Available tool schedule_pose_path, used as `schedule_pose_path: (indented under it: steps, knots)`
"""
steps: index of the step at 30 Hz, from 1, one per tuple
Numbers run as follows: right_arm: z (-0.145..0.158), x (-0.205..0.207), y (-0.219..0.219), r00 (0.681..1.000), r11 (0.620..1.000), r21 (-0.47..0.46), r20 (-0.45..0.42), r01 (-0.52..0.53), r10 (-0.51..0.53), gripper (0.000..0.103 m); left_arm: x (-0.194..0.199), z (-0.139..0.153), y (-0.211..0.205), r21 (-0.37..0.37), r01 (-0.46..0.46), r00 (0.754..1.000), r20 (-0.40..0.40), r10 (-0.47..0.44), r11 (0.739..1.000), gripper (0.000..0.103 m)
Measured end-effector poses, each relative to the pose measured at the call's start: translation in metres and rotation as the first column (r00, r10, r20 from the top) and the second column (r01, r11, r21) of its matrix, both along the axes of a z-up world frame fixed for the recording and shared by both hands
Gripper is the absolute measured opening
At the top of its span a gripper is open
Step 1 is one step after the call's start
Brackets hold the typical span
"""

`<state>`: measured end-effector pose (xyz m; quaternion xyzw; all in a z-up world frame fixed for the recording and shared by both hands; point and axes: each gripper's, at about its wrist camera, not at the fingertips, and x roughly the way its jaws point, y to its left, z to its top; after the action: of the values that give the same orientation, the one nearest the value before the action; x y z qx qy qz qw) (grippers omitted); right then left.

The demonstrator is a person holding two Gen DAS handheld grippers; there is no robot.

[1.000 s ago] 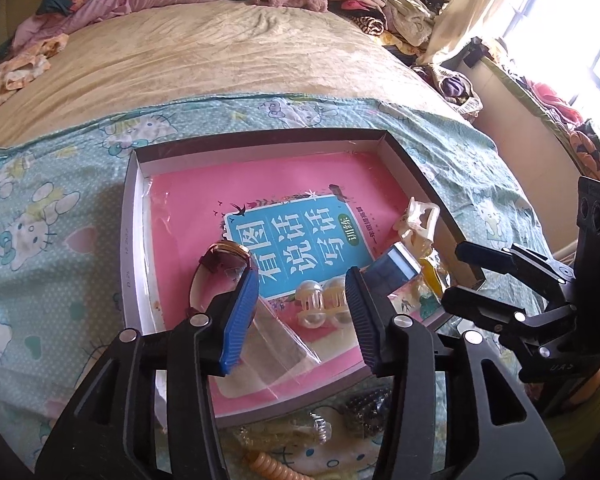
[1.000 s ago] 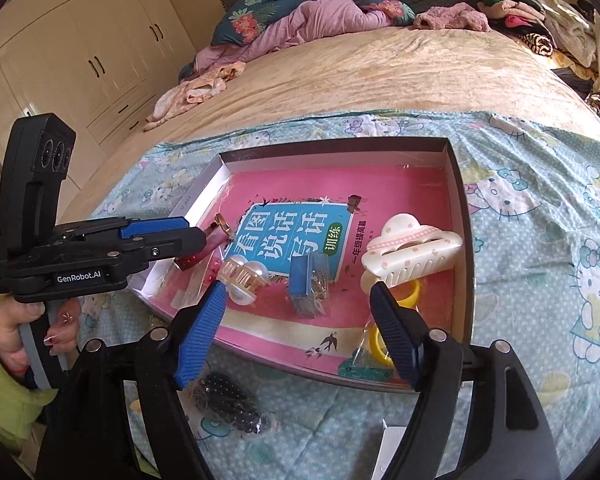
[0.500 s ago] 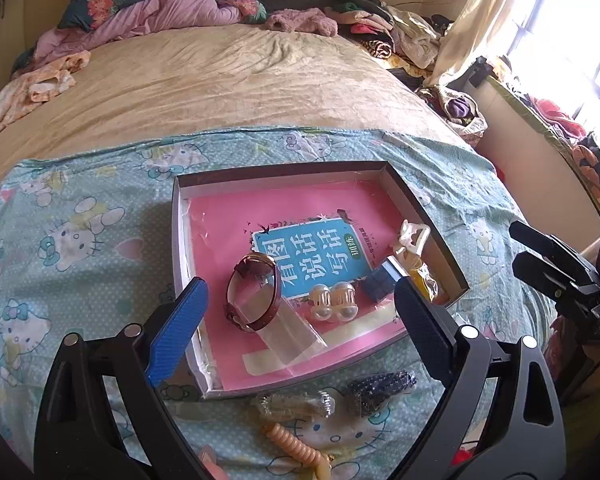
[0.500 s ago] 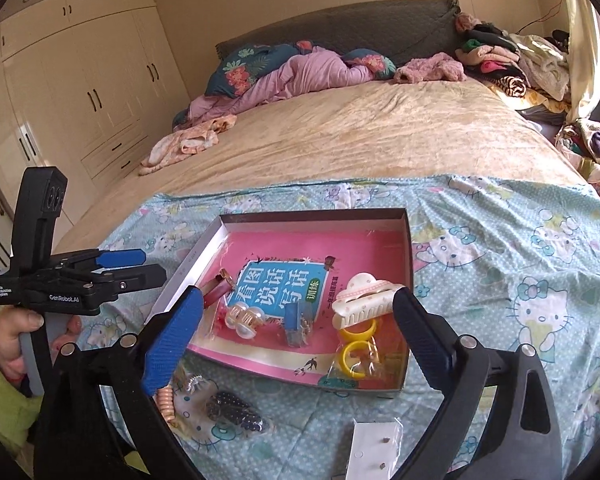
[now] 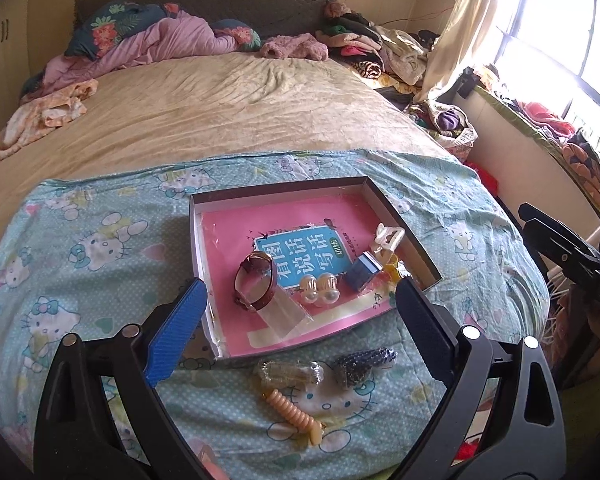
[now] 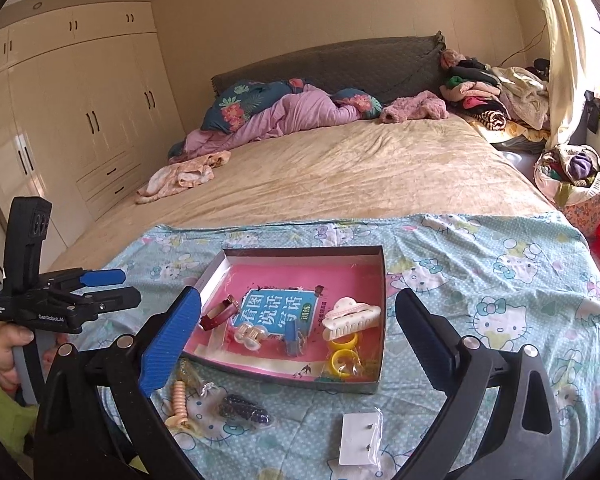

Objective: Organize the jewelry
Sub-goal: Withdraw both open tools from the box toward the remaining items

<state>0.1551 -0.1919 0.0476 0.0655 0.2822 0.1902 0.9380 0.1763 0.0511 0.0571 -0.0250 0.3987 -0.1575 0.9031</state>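
An open shallow box [image 5: 196,240] with a pink book lining it lies on the Hello Kitty sheet. Inside it are a red-strap watch [image 5: 256,284], a pearl clip [image 5: 320,288], a small blue item [image 5: 364,276], a white claw clip [image 6: 350,318] and yellow rings [image 6: 342,352]. In front of the box lie a peach spiral hair tie [image 5: 296,412], a bagged silver piece [image 5: 288,372], bagged dark beads [image 5: 364,360] and an earring card [image 6: 358,434]. My left gripper [image 5: 300,288] hangs open above the box's near edge, holding nothing. My right gripper [image 6: 298,294] is opening, with nothing between its jaws.
The sheet [image 6: 500,280] covers the bed's near end; a beige blanket [image 6: 340,168] lies beyond, with pillows and clothes at the headboard. A wardrobe [image 6: 80,100] stands on the left. A full basket [image 6: 576,188] and a window ledge are on the right. A hand [image 6: 4,344] holds the left gripper.
Both grippers opened wide and pulled up and back from the box. The left one let go of the bagged watch, which now lies in the box.
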Motion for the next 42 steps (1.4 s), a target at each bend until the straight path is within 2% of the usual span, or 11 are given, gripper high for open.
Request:
schedule_pose_path:
  steps: [9, 19, 30, 42]
  knots:
    - [0.005, -0.021, 0.016, 0.998, 0.998, -0.02, 0.025, -0.055, 0.055, 0.097, -0.037, 0.009, -0.001, 0.049, -0.024, 0.997, 0.072, 0.021, 0.998, 0.088]
    - [0.002, -0.042, 0.023, 0.995, 0.995, -0.033, 0.031, -0.092, 0.093, 0.097, -0.067, 0.001, -0.007, 0.085, -0.04, 0.994, 0.108, 0.031, 0.996, 0.088]
    - [-0.022, -0.052, 0.025, 0.992, 0.99, -0.065, -0.018, -0.123, 0.122, 0.097, -0.081, -0.028, -0.004, 0.066, -0.078, 0.995, 0.07, 0.074, 0.995, 0.088]
    - [-0.056, -0.054, 0.024, 0.99, 0.988, -0.1, -0.09, -0.117, 0.108, 0.097, -0.083, -0.06, -0.011, 0.115, -0.073, 0.997, 0.016, 0.071, 0.991, 0.088]
